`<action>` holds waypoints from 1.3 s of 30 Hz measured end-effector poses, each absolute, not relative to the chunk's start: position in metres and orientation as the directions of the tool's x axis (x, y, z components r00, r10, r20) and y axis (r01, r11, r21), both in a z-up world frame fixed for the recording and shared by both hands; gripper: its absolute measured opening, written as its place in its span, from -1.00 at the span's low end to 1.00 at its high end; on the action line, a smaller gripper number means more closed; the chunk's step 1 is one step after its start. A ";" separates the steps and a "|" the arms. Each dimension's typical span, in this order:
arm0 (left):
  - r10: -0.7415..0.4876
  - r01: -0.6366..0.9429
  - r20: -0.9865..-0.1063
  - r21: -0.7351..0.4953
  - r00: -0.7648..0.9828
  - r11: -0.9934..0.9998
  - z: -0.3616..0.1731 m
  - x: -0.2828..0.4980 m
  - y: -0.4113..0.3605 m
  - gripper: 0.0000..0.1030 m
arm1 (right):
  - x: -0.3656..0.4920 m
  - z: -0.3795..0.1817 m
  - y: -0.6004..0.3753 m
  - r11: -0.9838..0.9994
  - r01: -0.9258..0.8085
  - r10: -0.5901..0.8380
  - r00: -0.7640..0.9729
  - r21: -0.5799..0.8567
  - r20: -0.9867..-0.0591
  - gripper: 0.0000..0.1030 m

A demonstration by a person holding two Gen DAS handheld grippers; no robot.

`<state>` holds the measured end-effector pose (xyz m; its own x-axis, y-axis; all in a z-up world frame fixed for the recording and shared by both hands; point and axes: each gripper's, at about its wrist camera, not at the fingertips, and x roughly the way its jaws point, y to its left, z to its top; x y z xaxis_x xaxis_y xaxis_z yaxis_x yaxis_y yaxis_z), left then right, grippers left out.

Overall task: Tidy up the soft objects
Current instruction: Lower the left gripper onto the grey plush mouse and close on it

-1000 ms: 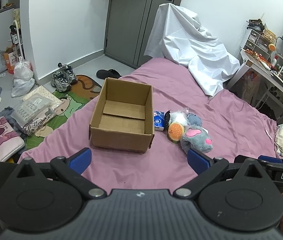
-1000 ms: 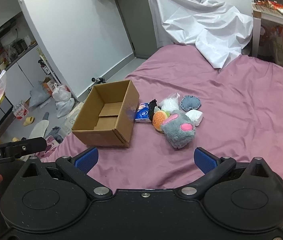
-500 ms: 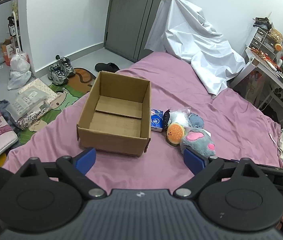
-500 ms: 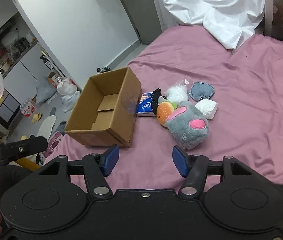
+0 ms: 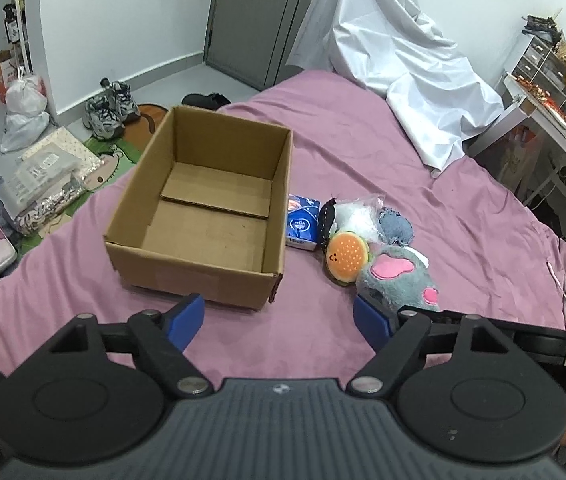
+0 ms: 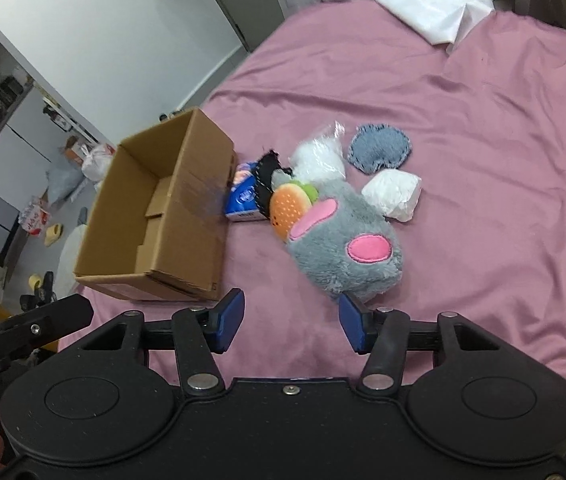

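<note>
Right wrist view: an open brown cardboard box (image 6: 155, 216) sits left; beside it, the fluffy grey plush with pink patches (image 6: 347, 248) looks light and squashy, probably best pinched mid-body. The right gripper (image 6: 289, 320), closing, holds nothing.

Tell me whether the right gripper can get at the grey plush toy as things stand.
Probably yes: the right gripper, its jaws closing on nothing, is just short of the grey plush toy, with only bare pink bedsheet between.

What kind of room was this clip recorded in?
Most likely a small bedroom at home: a bed with a purple sheet serves as the work surface, sneakers sit on the floor near the grey door, and a cluttered desk stands alongside.
</note>
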<state>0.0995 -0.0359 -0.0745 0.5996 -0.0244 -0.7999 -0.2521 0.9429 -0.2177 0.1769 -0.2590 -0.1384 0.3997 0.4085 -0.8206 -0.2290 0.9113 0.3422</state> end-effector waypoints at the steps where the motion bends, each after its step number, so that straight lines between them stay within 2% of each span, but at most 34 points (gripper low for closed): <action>1: -0.027 -0.255 -0.805 -0.218 0.592 0.942 -0.078 0.103 -0.036 0.56 | 0.180 -0.141 -0.258 0.913 -0.225 0.404 0.393 0.340 -0.826 0.01; 7: -0.037 -0.252 -0.829 -0.212 0.558 0.944 -0.093 0.120 -0.045 0.56 | 0.194 -0.154 -0.263 0.916 -0.164 0.402 0.379 0.367 -0.834 -0.18; 20: -0.067 -0.202 -0.845 -0.203 0.531 0.958 -0.108 0.163 -0.071 0.41 | 0.216 -0.163 -0.294 0.865 -0.028 0.453 0.472 0.500 -0.757 -0.22; 27: -0.119 -0.187 -0.847 -0.249 0.518 0.950 -0.128 0.184 -0.093 0.35 | 0.227 -0.172 -0.319 0.804 0.047 0.485 0.523 0.592 -0.701 -0.37; 39: -0.210 -0.223 -0.824 -0.371 0.526 0.901 -0.166 0.218 -0.113 0.00 | 0.239 -0.185 -0.343 0.691 0.087 0.567 0.551 0.717 -0.613 -0.37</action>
